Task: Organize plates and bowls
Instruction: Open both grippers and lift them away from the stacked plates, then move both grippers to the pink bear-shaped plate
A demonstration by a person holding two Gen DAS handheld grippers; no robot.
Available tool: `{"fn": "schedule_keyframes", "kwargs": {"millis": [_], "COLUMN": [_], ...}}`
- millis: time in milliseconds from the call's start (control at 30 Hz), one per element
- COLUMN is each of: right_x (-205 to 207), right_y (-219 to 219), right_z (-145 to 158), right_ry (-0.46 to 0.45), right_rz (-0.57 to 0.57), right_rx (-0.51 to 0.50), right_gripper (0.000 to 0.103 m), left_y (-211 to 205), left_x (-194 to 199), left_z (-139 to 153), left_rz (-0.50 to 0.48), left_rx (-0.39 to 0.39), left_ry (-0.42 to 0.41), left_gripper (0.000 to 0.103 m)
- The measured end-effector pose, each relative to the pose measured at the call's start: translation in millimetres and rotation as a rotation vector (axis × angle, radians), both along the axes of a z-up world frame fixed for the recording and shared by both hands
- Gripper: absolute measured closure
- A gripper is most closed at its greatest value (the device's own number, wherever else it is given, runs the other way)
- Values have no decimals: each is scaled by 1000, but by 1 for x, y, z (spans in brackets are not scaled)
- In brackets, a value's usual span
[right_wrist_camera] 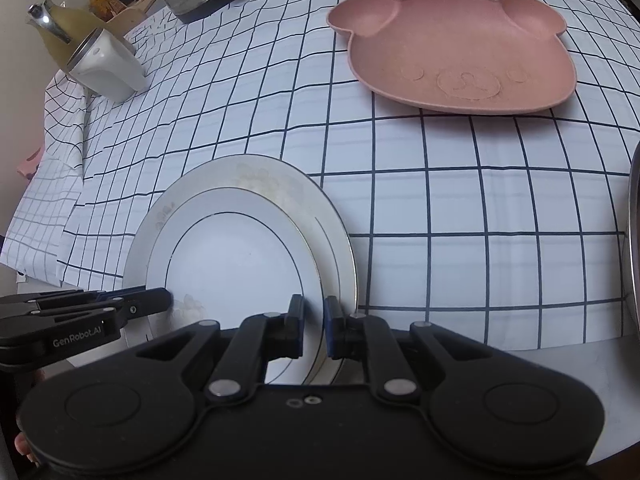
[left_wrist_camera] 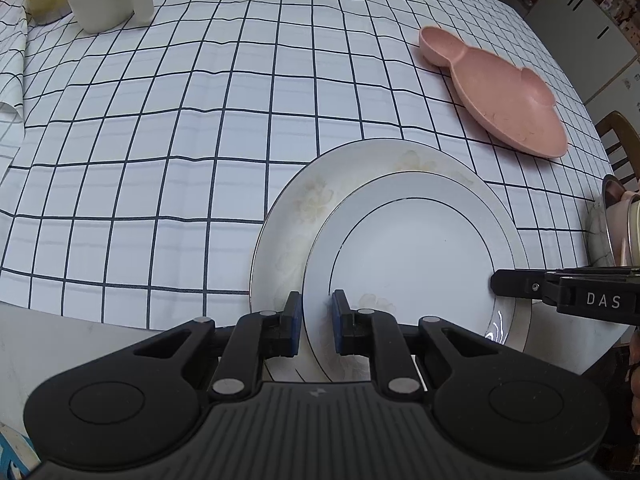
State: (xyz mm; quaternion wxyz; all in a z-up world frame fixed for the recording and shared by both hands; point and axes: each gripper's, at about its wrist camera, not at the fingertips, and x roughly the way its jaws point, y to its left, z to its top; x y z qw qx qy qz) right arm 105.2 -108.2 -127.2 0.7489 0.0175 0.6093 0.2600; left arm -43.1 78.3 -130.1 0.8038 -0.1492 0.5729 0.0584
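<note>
Left wrist view: rides my left gripper [left_wrist_camera: 316, 322], looking steeply down, close over the small white plate [left_wrist_camera: 412, 264].
Right wrist view: rides my right gripper [right_wrist_camera: 314, 326], same steep, close look.
Shared: stacked plates, pink bear-shaped tray [right_wrist_camera: 460, 52], checked tablecloth [left_wrist_camera: 160, 140], each other's fingers.

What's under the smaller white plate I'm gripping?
The smaller white plate sits over a larger white plate with a faded floral print, its rim showing along the far and left sides. The larger plate's centre is covered, and whether the two touch cannot be told.
</note>
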Motion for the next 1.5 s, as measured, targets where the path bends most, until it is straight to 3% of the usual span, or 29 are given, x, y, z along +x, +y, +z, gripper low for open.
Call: {"fn": "schedule_keyframes", "kwargs": {"millis": [600,967,1500], "right_x": [-5,-11,-12], "right_y": [11,11,-4], "right_z": [-1,15,72], "right_ry": [-55,-119,-306], "right_rz": [59,100,108], "right_rx": [-27,-38,2], "right_gripper": [87,67,42], "left_y": [-1,3,-14], "left_x": [1,-5,10], "left_z": [1,14,71], "left_rz": [-37,-51,-102], "left_rx": [57,75,112], "left_ry": [-8,-20,-201], "left_gripper": [89,89,89]}}
